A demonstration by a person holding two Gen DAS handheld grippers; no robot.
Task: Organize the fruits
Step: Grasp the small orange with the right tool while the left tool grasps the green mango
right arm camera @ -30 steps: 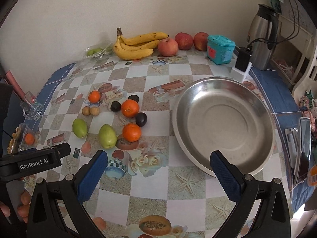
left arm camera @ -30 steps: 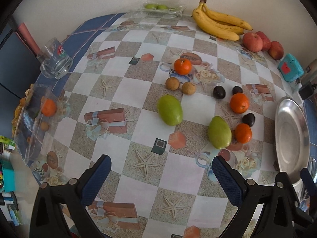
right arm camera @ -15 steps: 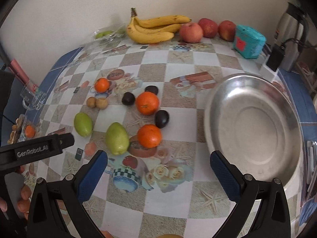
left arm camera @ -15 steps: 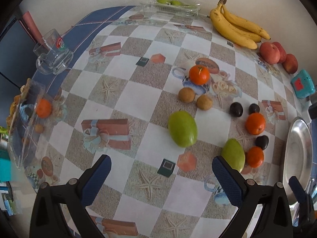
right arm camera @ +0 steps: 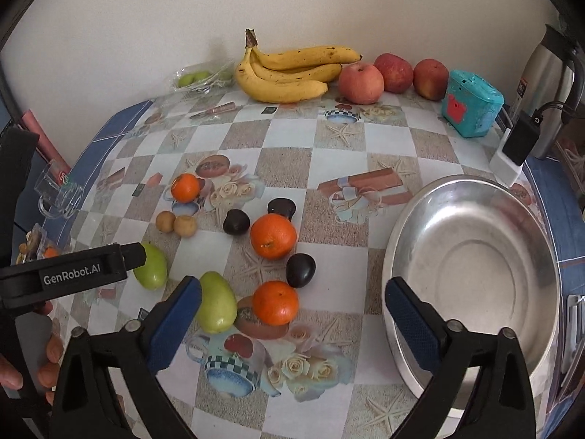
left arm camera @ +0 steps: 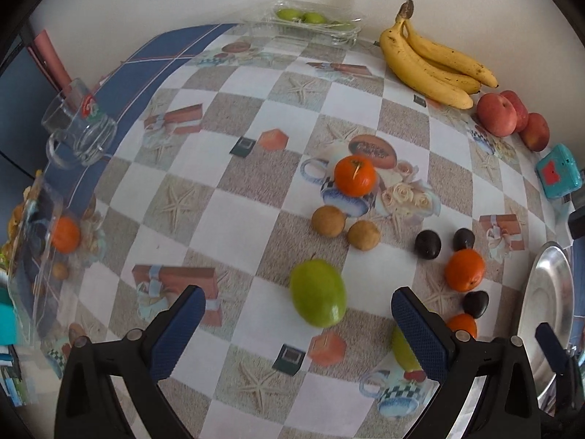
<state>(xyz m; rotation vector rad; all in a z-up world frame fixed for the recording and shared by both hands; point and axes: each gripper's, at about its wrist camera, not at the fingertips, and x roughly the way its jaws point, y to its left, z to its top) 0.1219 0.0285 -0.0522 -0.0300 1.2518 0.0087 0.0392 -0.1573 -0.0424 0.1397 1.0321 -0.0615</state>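
Both tools have come lower and nearer the fruit than a second ago; the left tool [left arm camera: 294,314] now frames a green mango, the right tool [right arm camera: 292,309] an orange, each spread wide and holding nothing. The desk [right arm camera: 292,135] carries one steel bowl [right arm camera: 471,278] at the right and one banana bunch [right arm camera: 289,73] at the far edge. Beside it stand three apples [right arm camera: 361,79]. Mid-desk lie two mangoes [left arm camera: 317,292], three oranges [right arm camera: 273,236], three dark plums [right arm camera: 300,270] and two small brown fruits [right arm camera: 184,225].
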